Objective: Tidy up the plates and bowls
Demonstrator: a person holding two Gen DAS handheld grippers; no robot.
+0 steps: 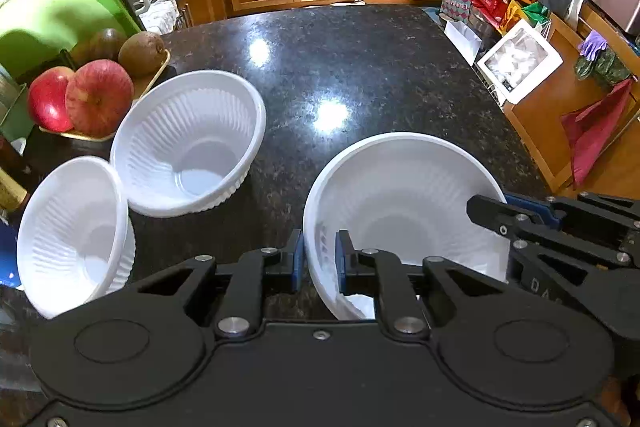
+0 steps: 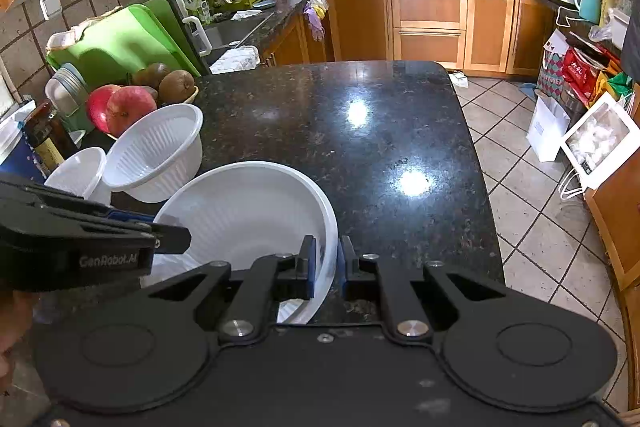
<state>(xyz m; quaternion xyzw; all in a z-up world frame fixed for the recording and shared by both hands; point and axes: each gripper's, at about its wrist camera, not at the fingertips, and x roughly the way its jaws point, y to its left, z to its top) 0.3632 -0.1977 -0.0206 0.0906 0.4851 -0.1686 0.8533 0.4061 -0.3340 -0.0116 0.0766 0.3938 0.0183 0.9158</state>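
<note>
Two grippers on one big bowl

Three white bowls are on the dark stone bench [image 1: 360,67]. Both grippers hold the biggest one, the large bowl [image 1: 400,195], which is nearest to the cameras, approx. at the front middle of the bench.

The left gripper [image 1: 318,259] has its jaws clamped on the left rim of the large bowl: one blue pad outside the wall, the other inside. The right gripper [image 2: 326,267] has its jaws clamped on the right rim of the same bowl [image 2: 248,203], w/ the wall between the two blue pads.

To the left stand 2 smaller ribbed bowls. The medium bowl [image 1: 188,143] sits tilted, its rim touching or overlapping the small bowl [image 1: 72,231], which also leans to one side; I cannot tell if they press on each other.

Behind them, a tray [image 1: 152,79] w/ red apples [image 1: 96,99] and brown fruits [image 1: 142,53], next to a green cutting board [image 1: 60,11].
</note>
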